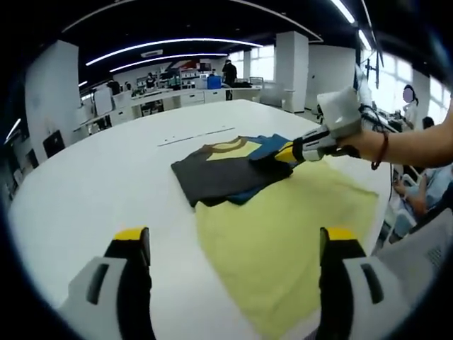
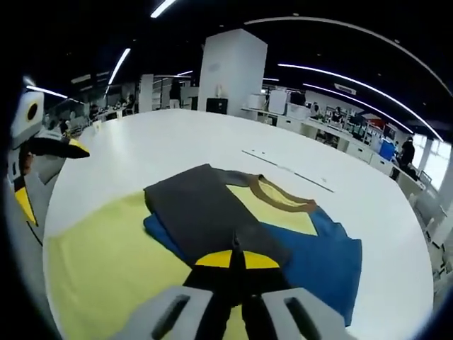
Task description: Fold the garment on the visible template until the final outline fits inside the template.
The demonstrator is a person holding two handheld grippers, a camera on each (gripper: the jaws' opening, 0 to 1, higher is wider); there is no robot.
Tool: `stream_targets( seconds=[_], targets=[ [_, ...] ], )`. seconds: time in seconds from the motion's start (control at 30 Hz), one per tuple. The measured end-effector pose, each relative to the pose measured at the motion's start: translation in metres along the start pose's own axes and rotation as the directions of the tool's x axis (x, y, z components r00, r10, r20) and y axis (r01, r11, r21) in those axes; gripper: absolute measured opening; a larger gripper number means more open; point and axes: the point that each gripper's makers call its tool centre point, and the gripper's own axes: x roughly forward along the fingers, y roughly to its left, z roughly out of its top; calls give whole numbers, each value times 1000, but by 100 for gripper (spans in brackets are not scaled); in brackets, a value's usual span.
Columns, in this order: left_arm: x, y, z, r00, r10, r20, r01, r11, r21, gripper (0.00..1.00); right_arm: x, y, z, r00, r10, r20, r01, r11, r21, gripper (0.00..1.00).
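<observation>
Nearest our left-hand camera, the left gripper (image 1: 233,248) hung above the white table (image 1: 106,177) with its yellow-tipped jaws spread wide and nothing between them, the near edge of the pale yellow template (image 1: 283,227) lying in the gap. Beyond it we saw the garment (image 1: 226,173), a partly folded shirt showing dark grey, blue and a yellow chest panel with a tan collar, resting at the template's far end and spilling onto the bare tabletop. A person's forearm (image 1: 417,145), a dark cord at the wrist, reached in from the right and held the right gripper (image 1: 287,153) level, its tips at the shirt's blue right-hand edge. From the right gripper view, the right gripper (image 2: 236,261) had its jaws pressed together on the grey fold of the garment (image 2: 212,212), with the blue sleeve (image 2: 325,262) spread to one side and the template (image 2: 99,255) stretching away on the other. That view alone caught the left gripper (image 2: 28,163) at the far left edge, while the left gripper view alone took in seated people (image 1: 417,191) beside the table. Desks (image 1: 177,95) and white pillars (image 2: 230,71) stood behind.
</observation>
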Motion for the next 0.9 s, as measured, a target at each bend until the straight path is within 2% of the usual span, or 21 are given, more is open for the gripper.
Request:
stream_targets(
  seconds=[0.23, 0.47, 0.77, 0.8, 0.9],
  targets=[
    [2, -2, 4, 1000, -9, 6, 9, 1000, 12, 97, -19, -18, -11, 997, -72, -13, 73, 996, 44, 0],
    [3, -5, 6, 1000, -18, 6, 18, 1000, 22, 97, -37, -33, -33, 988, -149, -47, 153, 981, 119, 0],
    [6, -12, 5, 999, -37, -5, 37, 999, 34, 97, -50, -34, -63, 976, -172, -133, 196, 962, 189, 3],
    [6, -13, 5, 999, -38, -5, 39, 999, 35, 97, -51, -35, -67, 973, -182, -145, 210, 955, 209, 4],
    [7, -13, 4, 999, -40, -6, 41, 999, 36, 98, -53, -35, -67, 974, -176, -140, 203, 956, 210, 14]
  ],
)
